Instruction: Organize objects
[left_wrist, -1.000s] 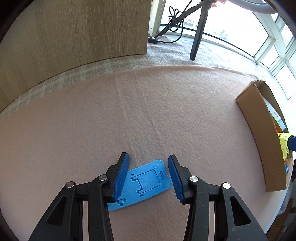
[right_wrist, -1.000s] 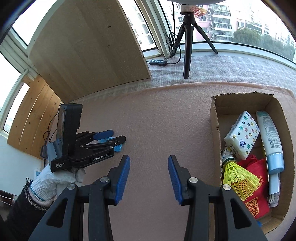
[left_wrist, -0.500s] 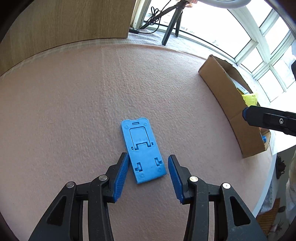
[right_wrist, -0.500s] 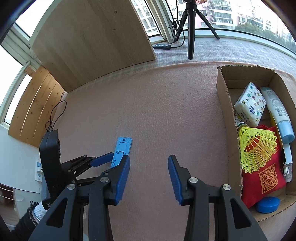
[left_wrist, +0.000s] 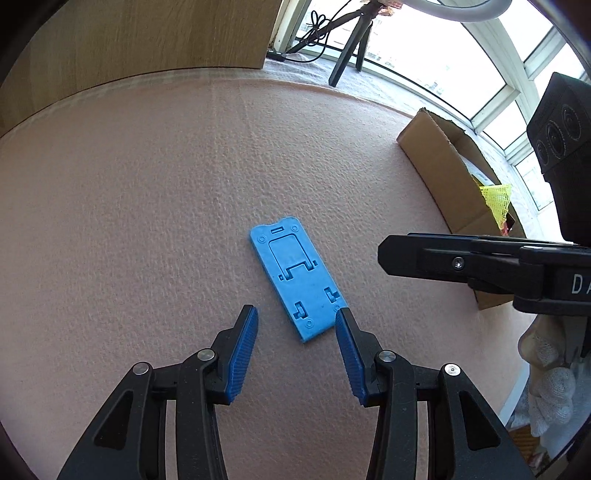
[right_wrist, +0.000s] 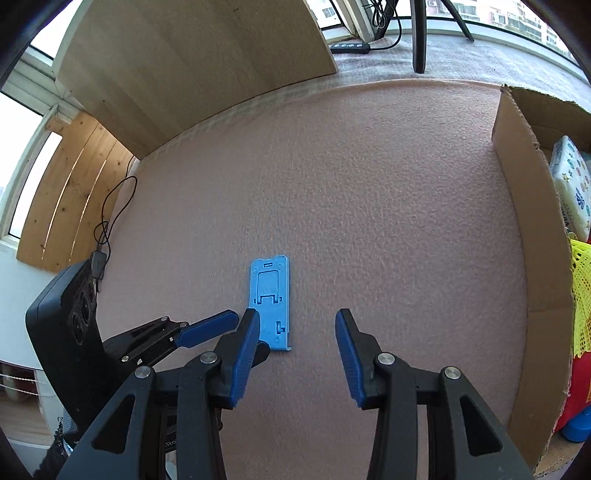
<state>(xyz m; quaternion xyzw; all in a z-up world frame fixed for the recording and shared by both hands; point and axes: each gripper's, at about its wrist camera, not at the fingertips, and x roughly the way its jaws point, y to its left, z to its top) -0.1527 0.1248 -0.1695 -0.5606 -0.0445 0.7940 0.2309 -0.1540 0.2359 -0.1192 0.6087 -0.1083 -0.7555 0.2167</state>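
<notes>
A flat blue plastic phone stand (left_wrist: 298, 283) lies on the pink felt mat (left_wrist: 147, 221). My left gripper (left_wrist: 297, 321) hangs open just short of its near end, nothing between the fingers. In the right wrist view the same phone stand (right_wrist: 270, 302) lies a little left of centre, and my right gripper (right_wrist: 297, 325) is open and empty, its left finger overlapping the stand's near left corner. The left gripper (right_wrist: 221, 332) reaches in from the left there. The right gripper's black body (left_wrist: 480, 262) crosses the left wrist view at the right.
An open cardboard box (right_wrist: 532, 236) stands at the mat's right edge, holding a tissue pack (right_wrist: 570, 184), a yellow shuttlecock (right_wrist: 581, 295) and red items. A wooden board (right_wrist: 192, 70) leans at the back left, with a tripod leg (right_wrist: 419, 37) and a power strip (right_wrist: 349, 47) behind.
Both grippers have closed in on the phone stand. The right gripper swung left and lower, so the stand now lies by its left finger. The left gripper drew back slightly, still open.
</notes>
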